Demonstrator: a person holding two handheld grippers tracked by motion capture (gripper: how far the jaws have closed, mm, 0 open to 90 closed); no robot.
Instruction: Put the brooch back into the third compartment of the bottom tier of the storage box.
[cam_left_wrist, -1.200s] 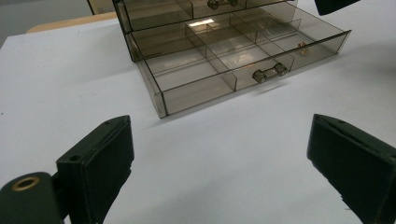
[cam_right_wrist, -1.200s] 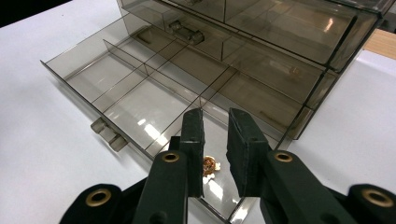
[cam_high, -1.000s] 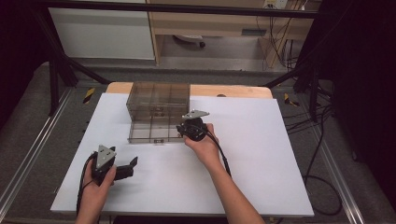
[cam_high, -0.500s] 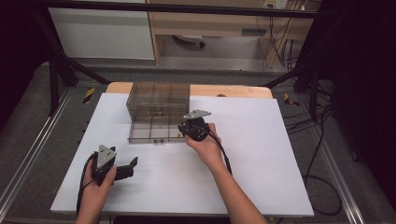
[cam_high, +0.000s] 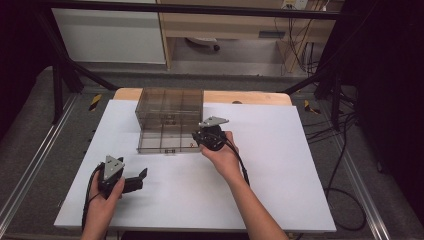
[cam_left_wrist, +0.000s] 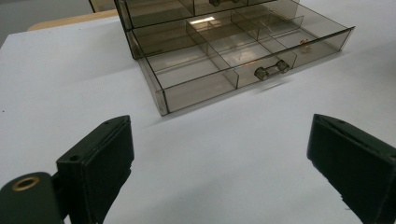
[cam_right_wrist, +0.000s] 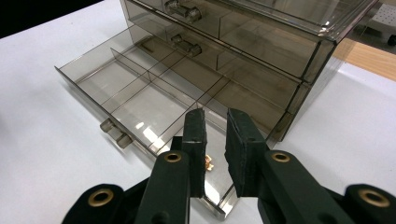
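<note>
- So far, the bottom drawer (cam_right_wrist: 140, 100) stands pulled out — small gold item (cam_right_wrist: 208, 163) inside, beneath the clenched right claw (cam_right_wrist: 215, 140).
- Left claw (cam_left_wrist: 219, 154) released, idle at lower frame — drawer not yet shut.

A white table top (cam_high: 280, 165) on a wooden board (cam_high: 250, 96), black frame bars (cam_high: 65, 70) and cables (cam_high: 345, 165) around it

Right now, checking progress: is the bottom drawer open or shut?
Open. The bottom drawer is pulled out past the cabinet front, its compartments exposed from above.
</note>
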